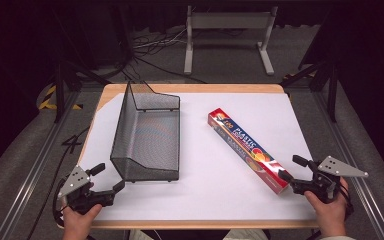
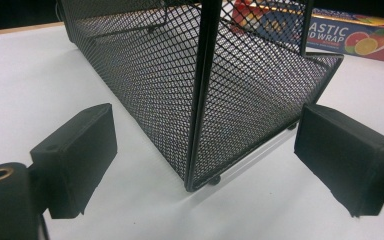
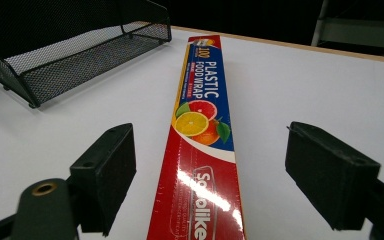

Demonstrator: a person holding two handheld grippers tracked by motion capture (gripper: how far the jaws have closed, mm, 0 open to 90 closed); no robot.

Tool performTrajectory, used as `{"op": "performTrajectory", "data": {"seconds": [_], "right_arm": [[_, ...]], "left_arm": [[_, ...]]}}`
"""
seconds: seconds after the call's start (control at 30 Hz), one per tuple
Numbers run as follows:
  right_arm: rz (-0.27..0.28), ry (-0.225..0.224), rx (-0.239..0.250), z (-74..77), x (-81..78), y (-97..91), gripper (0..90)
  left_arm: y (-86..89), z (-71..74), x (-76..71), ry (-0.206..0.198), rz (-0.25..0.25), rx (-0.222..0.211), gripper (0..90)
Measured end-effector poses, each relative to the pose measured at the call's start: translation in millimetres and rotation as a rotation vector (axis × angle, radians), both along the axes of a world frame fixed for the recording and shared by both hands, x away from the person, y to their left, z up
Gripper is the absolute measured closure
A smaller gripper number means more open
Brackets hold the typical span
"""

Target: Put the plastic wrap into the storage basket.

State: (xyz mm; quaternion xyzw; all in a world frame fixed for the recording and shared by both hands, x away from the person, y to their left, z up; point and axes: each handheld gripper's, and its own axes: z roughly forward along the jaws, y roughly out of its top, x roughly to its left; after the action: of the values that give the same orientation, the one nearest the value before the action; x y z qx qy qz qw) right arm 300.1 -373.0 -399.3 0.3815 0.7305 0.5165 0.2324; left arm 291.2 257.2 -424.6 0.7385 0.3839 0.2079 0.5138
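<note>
— Wrap box point(image 1: 250, 150) is lying diagonally on the table point(image 1: 200, 200), right of the basket point(image 1: 147, 135); right gripper point(image 3: 207, 170) is straddling its near end, jaws apart.
— Probably light, stiff, slick; I'm advising gripping across its narrow sides.
— Left gripper point(image 2: 205, 150) is gaping at the basket's corner.

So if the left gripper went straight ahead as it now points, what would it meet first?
Probably the near corner of the black wire-mesh basket, which stands between the open left gripper's jaws; depth is unclear.
</note>
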Motion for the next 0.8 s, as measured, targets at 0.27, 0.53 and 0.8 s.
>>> {"op": "performTrajectory", "data": {"seconds": [0.27, 0.53, 0.8], "right_arm": [[-0.012, -0.010, 0.003, 1.7, -1.2, -1.9, 19.8], [-0.012, -0.013, -0.012, 4.8, -2.3, 1.5, 19.6], [0.024, 0.003, -0.046, 17.4, 14.9, 12.2, 19.5]], "left_arm": [[-0.5, 0.1, 1.4, 0.004, -0.001, -0.013, 10.9], [-1.2, 0.1, 1.9, 0.002, -0.006, -0.011, 10.9], [-3.5, 0.8, 1.3, 0.004, 0.001, -0.002, 10.9]]}}
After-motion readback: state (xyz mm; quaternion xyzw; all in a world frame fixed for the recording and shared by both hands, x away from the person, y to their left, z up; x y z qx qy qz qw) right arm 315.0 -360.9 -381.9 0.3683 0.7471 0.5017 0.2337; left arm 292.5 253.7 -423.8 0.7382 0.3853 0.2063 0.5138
